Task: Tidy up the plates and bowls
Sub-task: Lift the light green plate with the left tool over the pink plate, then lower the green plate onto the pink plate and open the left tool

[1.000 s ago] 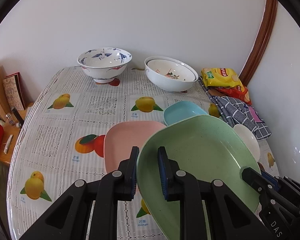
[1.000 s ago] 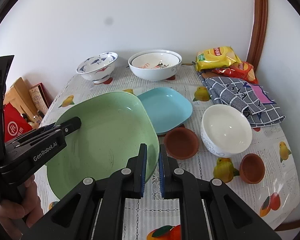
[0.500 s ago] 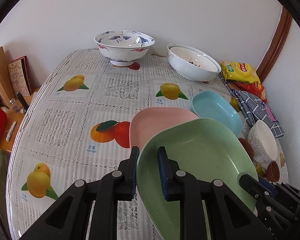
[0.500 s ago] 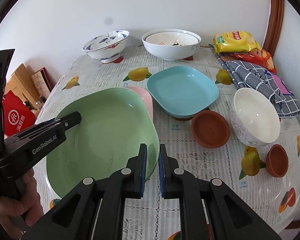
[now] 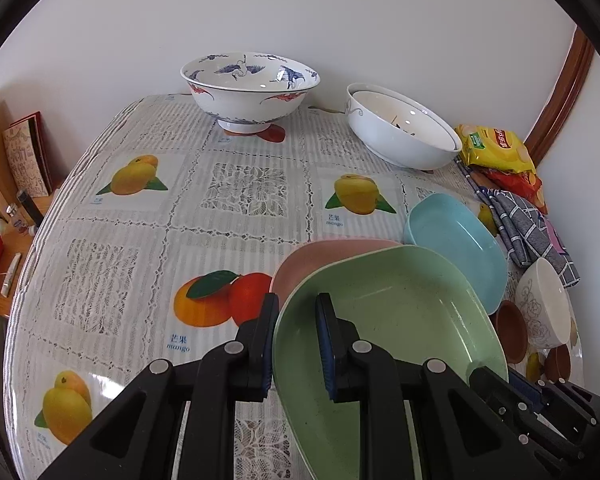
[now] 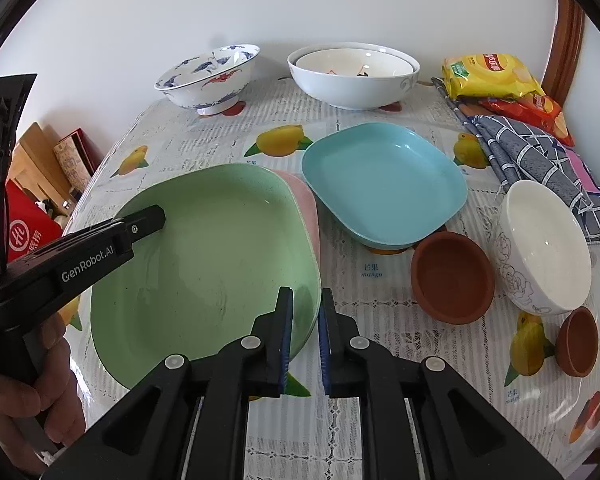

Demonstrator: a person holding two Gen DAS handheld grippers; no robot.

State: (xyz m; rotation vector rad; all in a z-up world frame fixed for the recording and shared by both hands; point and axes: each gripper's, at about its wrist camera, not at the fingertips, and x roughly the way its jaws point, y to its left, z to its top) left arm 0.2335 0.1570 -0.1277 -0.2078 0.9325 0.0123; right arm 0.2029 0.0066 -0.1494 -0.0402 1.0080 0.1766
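Both grippers are shut on the rim of a green plate (image 5: 388, 320) (image 6: 204, 264). My left gripper (image 5: 298, 344) clamps its left edge; my right gripper (image 6: 305, 328) clamps its near right edge. The green plate sits over a pink plate (image 5: 332, 252) (image 6: 306, 204), almost covering it; whether they touch I cannot tell. A blue plate (image 6: 384, 180) (image 5: 456, 248) lies just to the right. Two brown saucers (image 6: 452, 276) (image 6: 578, 340) and a white bowl (image 6: 544, 248) are further right.
A blue-patterned bowl (image 5: 250, 88) (image 6: 208, 76) and nested white bowls (image 5: 400, 132) (image 6: 352, 74) stand at the back by the wall. Snack bags (image 6: 496, 76) and a checked cloth (image 6: 540, 160) lie at the back right. The table edge drops off at left (image 5: 32, 248).
Both grippers have carried the green plate lower and to the left, so it now covers most of the pink plate. Both stay shut on its rim.
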